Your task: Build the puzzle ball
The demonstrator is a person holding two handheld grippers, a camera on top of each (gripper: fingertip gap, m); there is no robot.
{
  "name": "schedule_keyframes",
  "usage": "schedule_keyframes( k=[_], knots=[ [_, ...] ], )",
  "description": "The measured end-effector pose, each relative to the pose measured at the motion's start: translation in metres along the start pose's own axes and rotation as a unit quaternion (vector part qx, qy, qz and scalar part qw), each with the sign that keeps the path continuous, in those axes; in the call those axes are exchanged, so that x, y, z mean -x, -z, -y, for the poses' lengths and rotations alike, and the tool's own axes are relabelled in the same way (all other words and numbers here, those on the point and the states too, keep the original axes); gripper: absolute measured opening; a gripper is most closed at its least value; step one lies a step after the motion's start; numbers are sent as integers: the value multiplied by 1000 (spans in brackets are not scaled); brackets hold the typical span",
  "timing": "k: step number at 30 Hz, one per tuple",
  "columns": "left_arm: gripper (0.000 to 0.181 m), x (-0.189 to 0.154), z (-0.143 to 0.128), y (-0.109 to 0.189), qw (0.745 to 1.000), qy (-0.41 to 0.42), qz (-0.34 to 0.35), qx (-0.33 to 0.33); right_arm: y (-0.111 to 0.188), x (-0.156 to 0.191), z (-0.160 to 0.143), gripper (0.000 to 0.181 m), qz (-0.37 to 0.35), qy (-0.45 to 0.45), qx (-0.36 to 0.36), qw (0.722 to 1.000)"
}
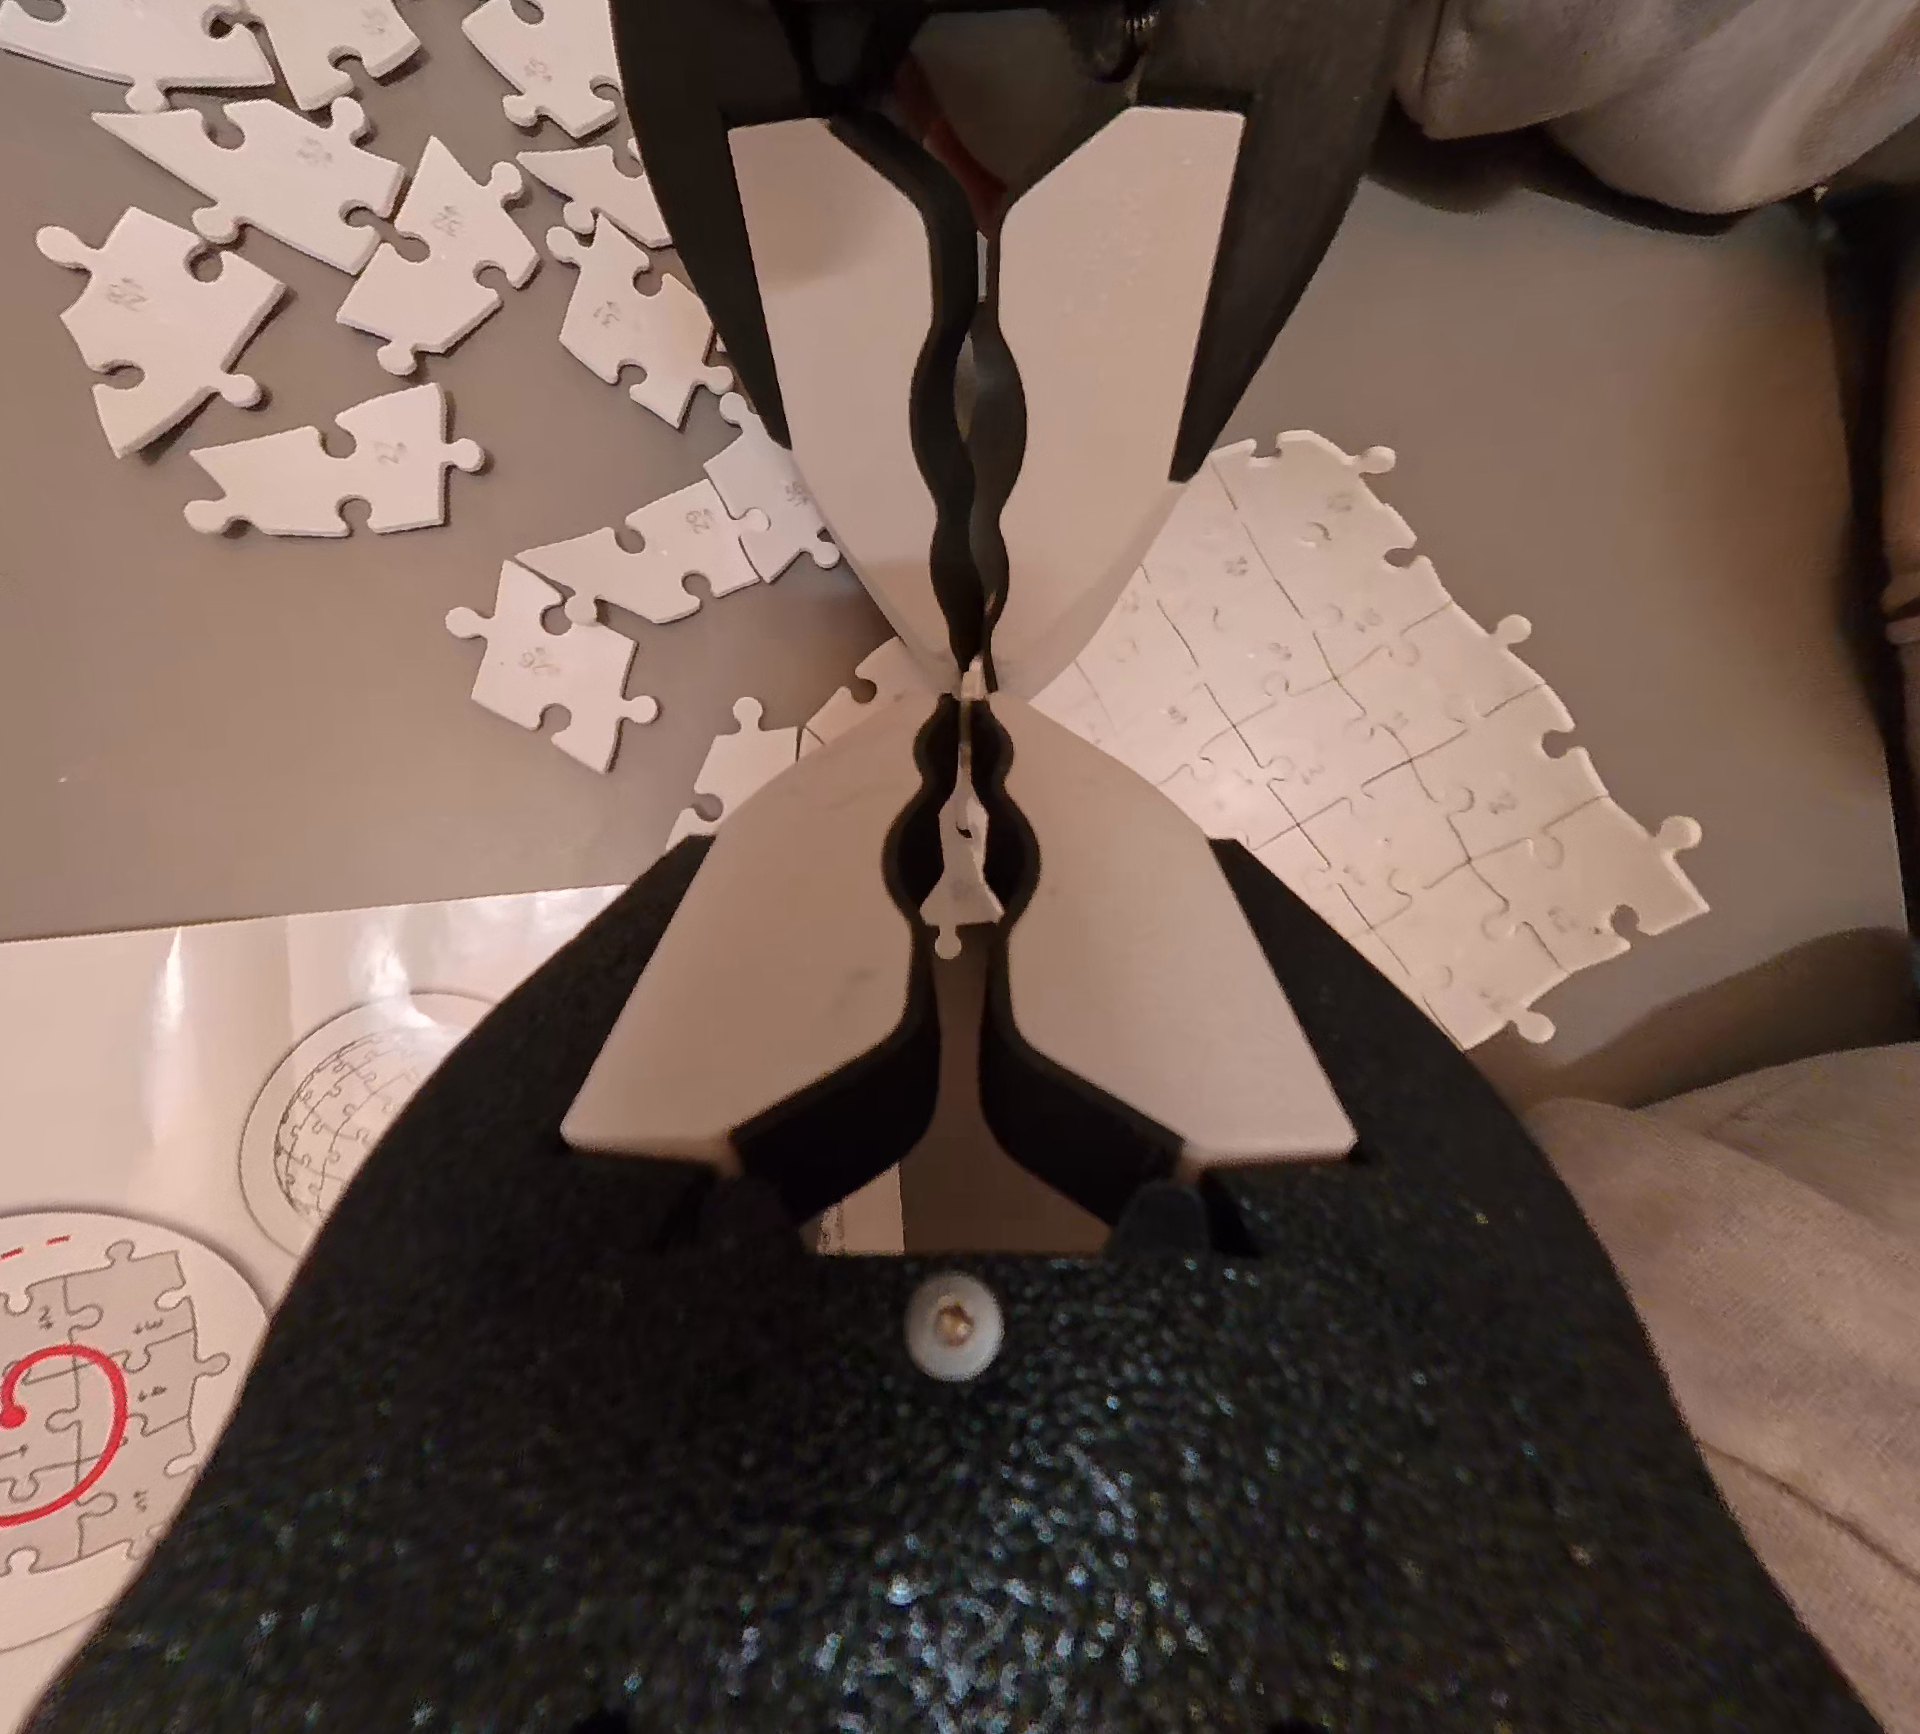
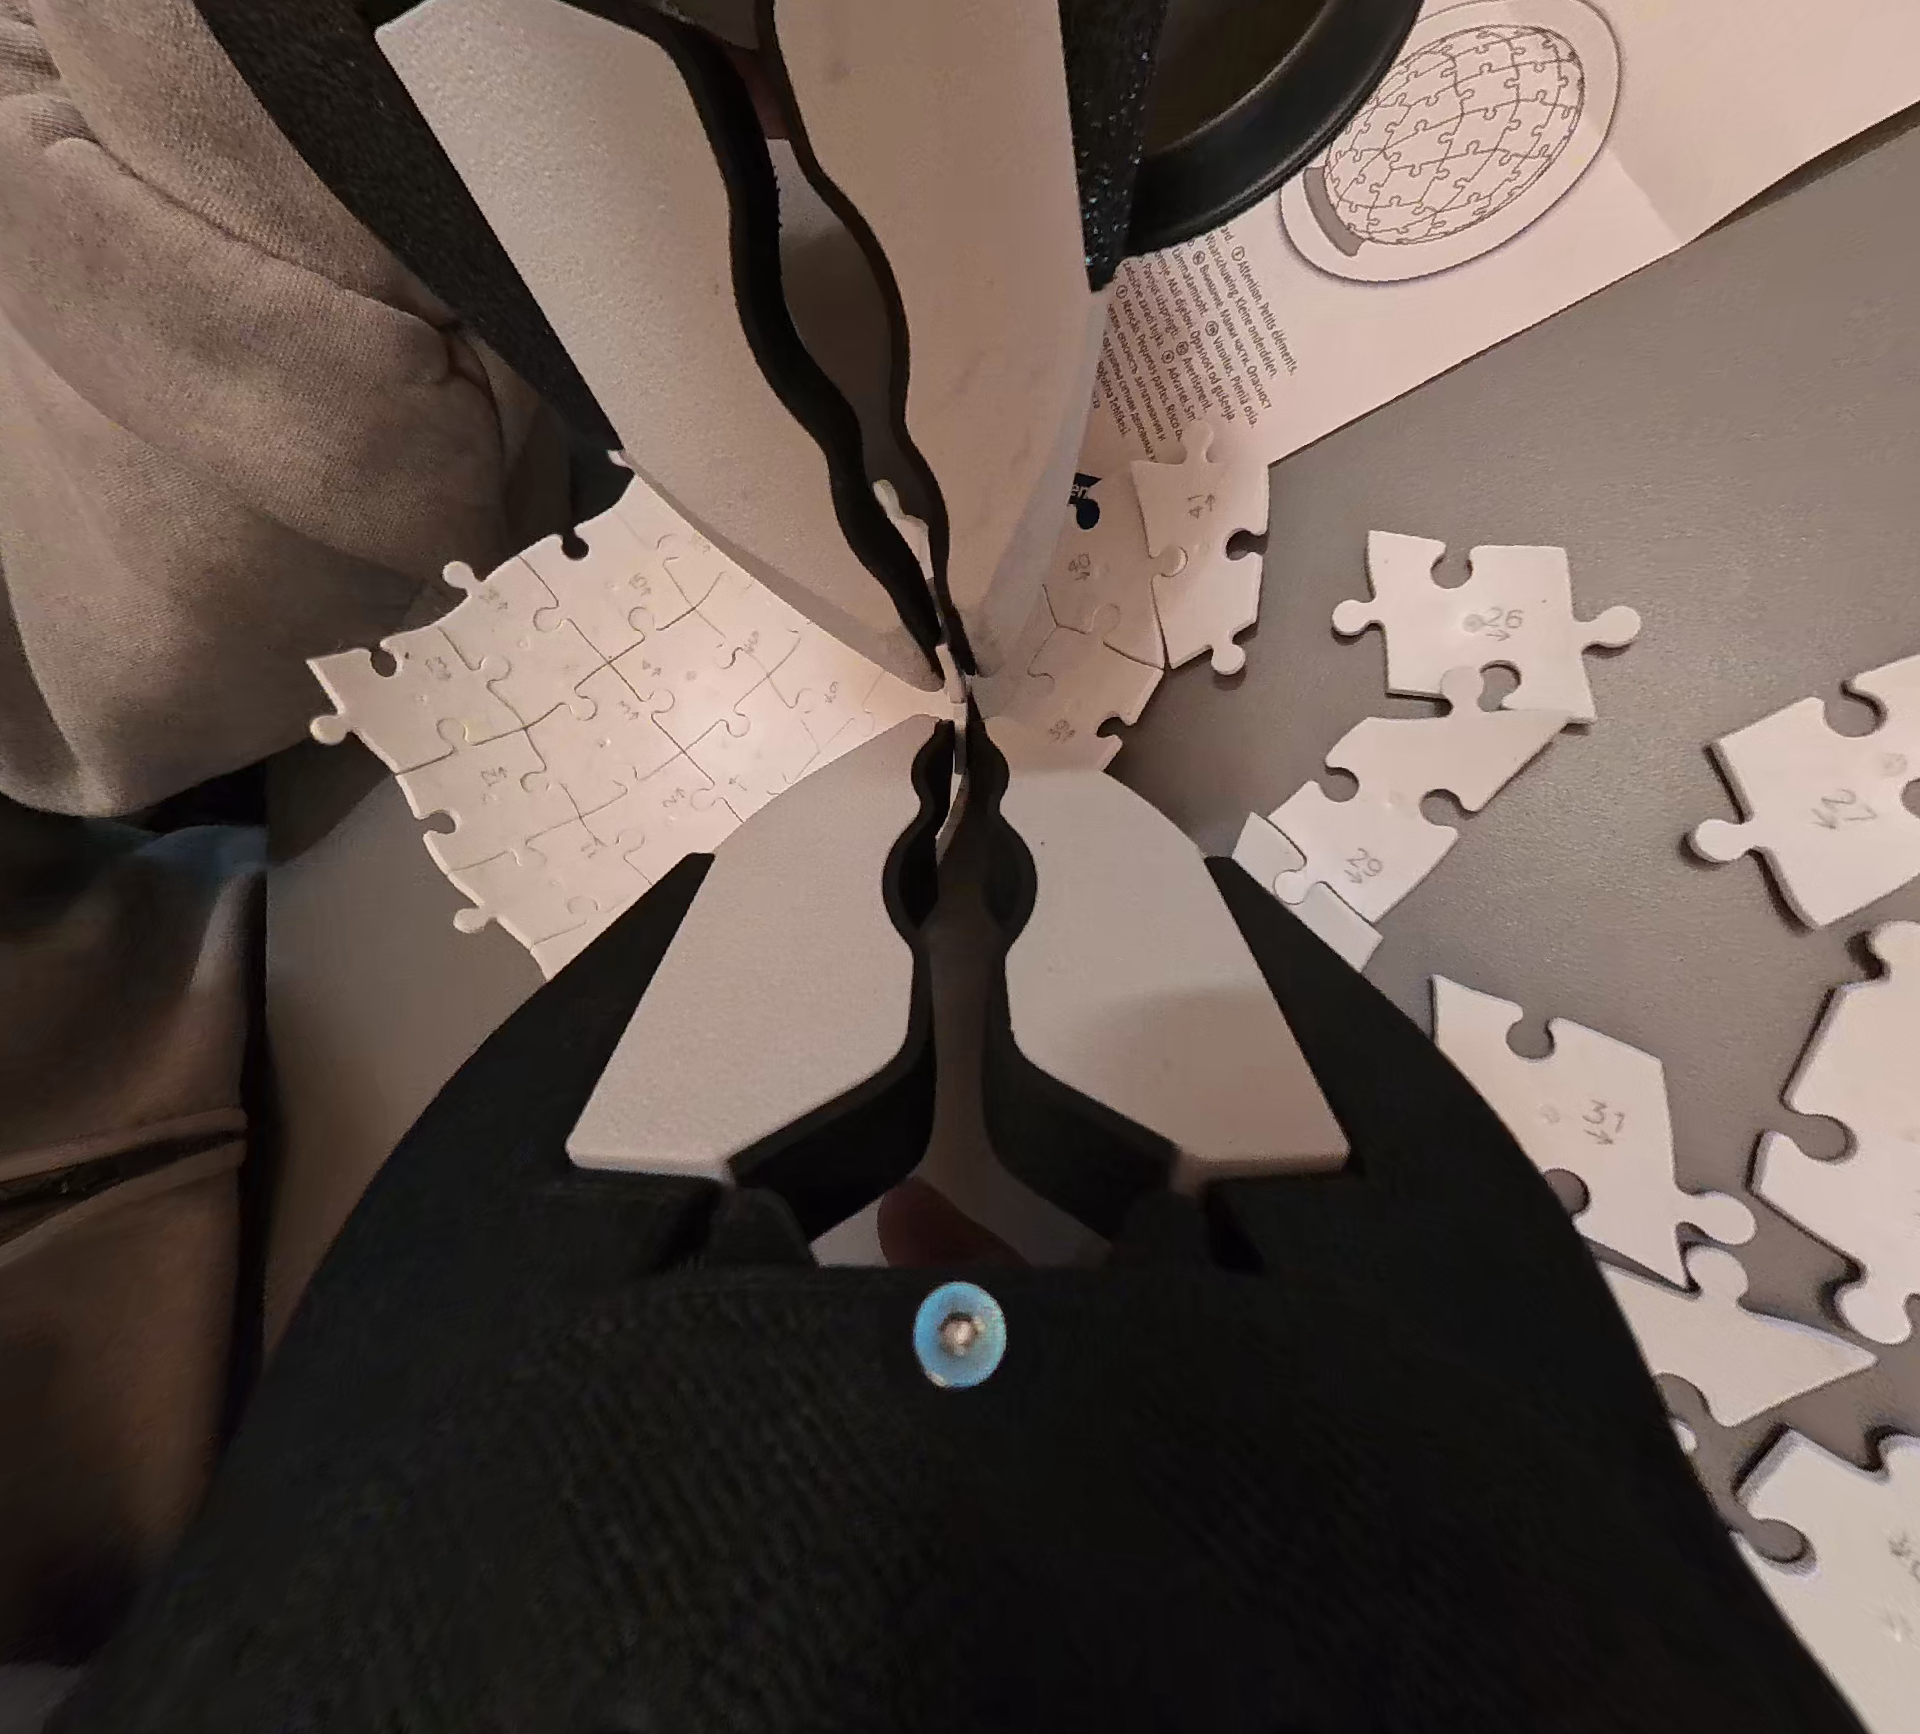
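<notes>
While your two grippers meet tip to tip over the grey table (image 1: 260, 749), your left gripper (image 1: 961, 728) has its fingers pressed together on a small white puzzle piece (image 1: 958, 895), seen edge-on in the narrow gap between them. Your right gripper (image 2: 951, 739) faces it from the far side, its fingers likewise drawn close; a thin white edge sits at its tips, though you cannot tell from either view whether it truly clamps that edge. Just beneath the meeting point lies the assembled curved section (image 1: 1382, 749) of the puzzle ball, a sheet of interlocked white pieces resting on the table, with a short chain of joined pieces (image 2: 1153, 604) beside it. Loose numbered pieces (image 1: 301, 157) are scattered across the table farther off. An instruction sheet (image 1: 208, 1113) with round diagrams lies flat near your left gripper. A grey sleeve (image 2: 208, 334) shows at the frame edge.
</notes>
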State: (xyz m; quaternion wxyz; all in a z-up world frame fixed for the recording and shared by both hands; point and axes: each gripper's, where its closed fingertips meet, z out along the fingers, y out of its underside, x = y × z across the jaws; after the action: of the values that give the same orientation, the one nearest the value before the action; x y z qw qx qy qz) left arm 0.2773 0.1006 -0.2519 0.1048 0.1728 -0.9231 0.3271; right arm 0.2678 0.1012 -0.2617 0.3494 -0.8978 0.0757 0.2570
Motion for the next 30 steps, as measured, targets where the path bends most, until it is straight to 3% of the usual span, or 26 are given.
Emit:
schedule_keyframes(
  k=[4,10,15,19,30],
  knots=[
    [2,1,1,2,1000,25,5,-1,1,-2,3,2,-11,6,-6,1000],
    [22,1,-9,9,996,87,5,11,5,-2,7,2,-20,9,-16,1000],
    [19,-6,-17,1,997,64,-7,52,5,-2,8,2,-26,14,-15,999],
    [7,1,-20,-2,995,66,15,72,5,-3,7,2,-34,18,-11,999],
    [6,2,-19,0,995,81,5,58,5,-3,9,2,-54,-11,-26,998]
  ],
)
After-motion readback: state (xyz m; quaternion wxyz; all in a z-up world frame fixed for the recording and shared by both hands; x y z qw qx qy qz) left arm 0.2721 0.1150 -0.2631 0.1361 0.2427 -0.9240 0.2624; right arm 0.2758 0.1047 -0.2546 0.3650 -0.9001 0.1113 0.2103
